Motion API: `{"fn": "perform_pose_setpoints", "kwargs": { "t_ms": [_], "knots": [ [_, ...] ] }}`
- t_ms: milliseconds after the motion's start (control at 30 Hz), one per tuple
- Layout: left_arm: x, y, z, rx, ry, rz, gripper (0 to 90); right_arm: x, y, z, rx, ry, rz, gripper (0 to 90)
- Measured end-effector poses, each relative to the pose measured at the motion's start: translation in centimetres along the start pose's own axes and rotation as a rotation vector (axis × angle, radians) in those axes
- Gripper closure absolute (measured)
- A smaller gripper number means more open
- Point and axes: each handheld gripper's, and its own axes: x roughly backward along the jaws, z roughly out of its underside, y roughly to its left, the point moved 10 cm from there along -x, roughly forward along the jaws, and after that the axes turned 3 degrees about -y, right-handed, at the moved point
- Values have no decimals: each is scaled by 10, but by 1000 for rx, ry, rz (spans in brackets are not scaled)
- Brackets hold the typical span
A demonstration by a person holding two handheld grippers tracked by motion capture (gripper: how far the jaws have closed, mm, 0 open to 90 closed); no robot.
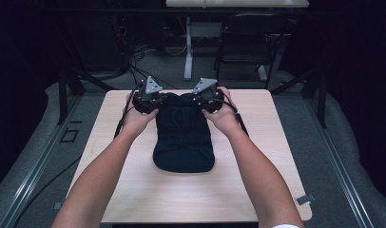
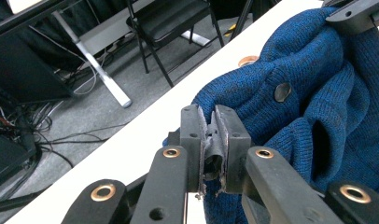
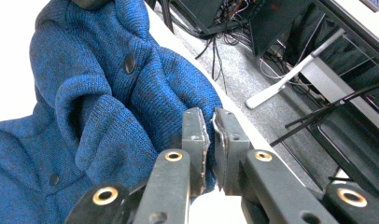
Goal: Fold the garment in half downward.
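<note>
Grippers held the blue knitted garment (image 1: 183,135) at centre frame on the table (image 1: 134,190): left gripper (image 2: 212,140) and right gripper (image 3: 210,140) were each clamped on a far corner fold, likely to keep the cloth spread evenly for folding.

Beyond my pale wooden table (image 1: 148,199) lies grey floor (image 1: 172,71) — a black chair (image 1: 250,40) behind it, cables (image 1: 134,59) left of the chair, dark walls around.

Both forearms extended forward; left claw (image 1: 159,100) and right claw (image 1: 195,99) clamped tight, tips angled inward.
</note>
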Motion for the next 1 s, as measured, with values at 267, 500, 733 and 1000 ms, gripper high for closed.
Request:
{"fn": "perform_pose_setpoints", "kwargs": {
  "t_ms": [267, 500, 733, 1000],
  "knots": [
    [2, -2, 0, 2, -5, 12, 828, 2, 0, 1, -4, -5, -5, 831],
    [9, -14, -5, -21, -25, 29, 828, 8, 4, 3, 6, -5, -9, 829],
    [12, -26, 2, -46, -25, 43, 827, 11, 10, 12, 15, -2, -19, 828],
    [10, -26, 6, -66, -4, 45, 827, 11, 12, 16, 24, 5, -24, 828]
  ]
}}
